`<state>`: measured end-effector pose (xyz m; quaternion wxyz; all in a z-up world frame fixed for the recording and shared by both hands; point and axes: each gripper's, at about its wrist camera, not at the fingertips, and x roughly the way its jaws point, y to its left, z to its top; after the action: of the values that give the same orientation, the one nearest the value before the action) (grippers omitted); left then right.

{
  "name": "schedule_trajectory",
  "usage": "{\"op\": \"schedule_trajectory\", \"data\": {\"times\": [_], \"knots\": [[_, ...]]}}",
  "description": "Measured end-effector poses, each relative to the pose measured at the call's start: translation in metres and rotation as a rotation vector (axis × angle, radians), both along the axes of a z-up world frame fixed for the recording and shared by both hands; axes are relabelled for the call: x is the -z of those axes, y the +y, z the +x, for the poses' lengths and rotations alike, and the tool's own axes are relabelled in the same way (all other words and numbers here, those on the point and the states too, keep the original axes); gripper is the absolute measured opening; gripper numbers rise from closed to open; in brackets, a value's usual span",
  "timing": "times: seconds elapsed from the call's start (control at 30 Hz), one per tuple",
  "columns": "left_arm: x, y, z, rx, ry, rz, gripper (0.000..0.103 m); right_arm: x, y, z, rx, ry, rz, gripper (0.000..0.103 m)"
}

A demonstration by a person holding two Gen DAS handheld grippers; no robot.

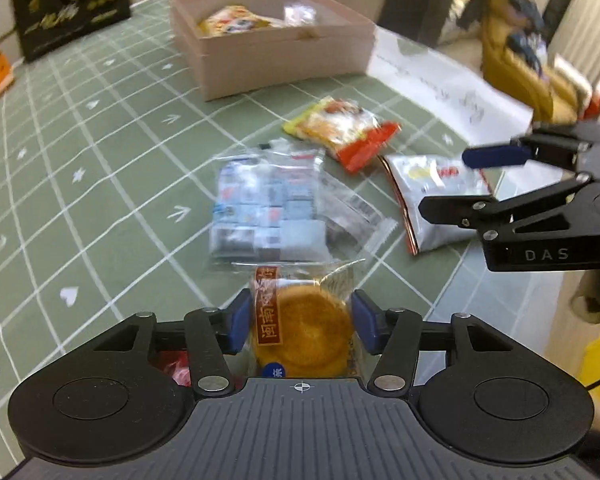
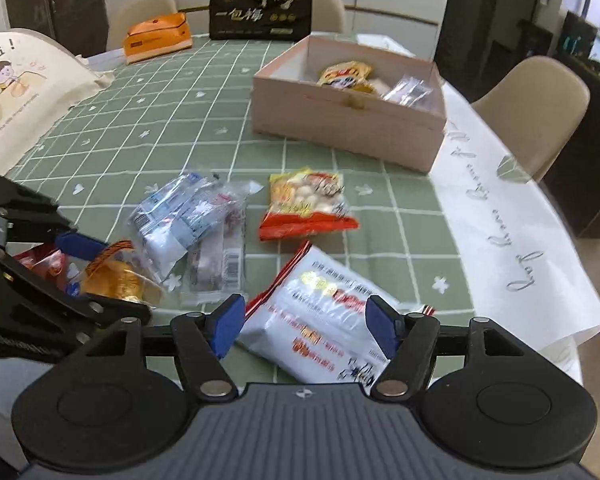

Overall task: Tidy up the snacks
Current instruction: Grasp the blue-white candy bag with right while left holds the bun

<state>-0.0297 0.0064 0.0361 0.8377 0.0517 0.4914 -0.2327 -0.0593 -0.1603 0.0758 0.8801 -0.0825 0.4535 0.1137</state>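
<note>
Snacks lie loose on the green surface [image 2: 148, 120] before the pink box [image 2: 348, 120]. The left gripper [image 1: 300, 320] is level, clamped on a wrapped cake [image 1: 304, 328]; its wrapper print blurs. The right gripper [image 2: 306, 326], jaws apart, straddles a white packet [image 2: 320, 320], partly hidden.

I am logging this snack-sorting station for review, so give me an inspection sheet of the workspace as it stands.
Surface: green grid tablecloth, with a lettered white sheet along one edge.
Job's things: pink box open, some packets inside; loose on the cloth are a yellow-red packet, a clear bag of small blue packs and a white pouch; a wrapped round cake.
Clutter: black bag, orange pack, printed tote.
Grippers: left tool shut on the cake; right tool open over the pouch.
Cables: nothing seen.
Surroundings: beige chairs, shelving behind.
</note>
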Motion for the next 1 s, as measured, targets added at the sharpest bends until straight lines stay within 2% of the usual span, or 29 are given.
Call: {"op": "schedule_trajectory", "data": {"times": [0.1,0.23,0.3,0.37,0.43,0.5,0.57,0.63,0.7,0.77,0.87,0.9,0.97,1.0], "knots": [[-0.012,0.029,0.0,-0.094,-0.016,-0.057,0.056,-0.006,0.002,0.008,0.012,0.003,0.067,0.067],[-0.028,0.07,0.005,-0.31,-0.066,-0.1,0.055,-0.011,0.02,0.024,-0.023,0.042,0.23,0.067],[-0.033,0.09,0.011,-0.404,-0.078,-0.122,0.055,-0.006,0.037,0.033,-0.053,0.068,0.277,0.067],[-0.032,0.101,0.017,-0.456,-0.063,-0.112,0.055,0.0,0.059,0.04,-0.101,0.078,0.28,0.067],[-0.031,0.111,0.021,-0.482,-0.039,-0.12,0.055,0.008,0.082,0.048,-0.141,0.076,0.217,0.067],[-0.031,0.115,0.019,-0.485,-0.025,-0.13,0.055,0.016,0.098,0.052,-0.174,0.044,0.096,0.066],[-0.028,0.116,0.016,-0.48,-0.016,-0.124,0.055,0.016,0.098,0.054,-0.192,-0.013,0.022,0.066],[-0.025,0.117,0.016,-0.478,-0.013,-0.124,0.055,0.013,0.087,0.059,-0.168,-0.028,-0.012,0.066],[-0.024,0.118,0.018,-0.48,-0.014,-0.128,0.055,0.008,0.074,0.065,-0.135,0.002,0.025,0.066],[-0.023,0.119,0.02,-0.489,-0.02,-0.131,0.055,0.003,0.066,0.069,-0.114,0.061,0.124,0.067],[-0.024,0.122,0.021,-0.52,-0.027,-0.11,0.055,0.003,0.078,0.064,-0.091,0.123,0.242,0.067],[-0.024,0.123,0.021,-0.527,-0.027,-0.103,0.055,0.007,0.089,0.063,-0.093,0.137,0.253,0.067],[-0.024,0.126,0.021,-0.534,-0.026,-0.09,0.055,0.019,0.113,0.06,-0.085,0.13,0.2,0.068],[-0.024,0.126,0.021,-0.534,-0.026,-0.084,0.055,0.025,0.123,0.06,-0.087,0.122,0.168,0.074]]}}
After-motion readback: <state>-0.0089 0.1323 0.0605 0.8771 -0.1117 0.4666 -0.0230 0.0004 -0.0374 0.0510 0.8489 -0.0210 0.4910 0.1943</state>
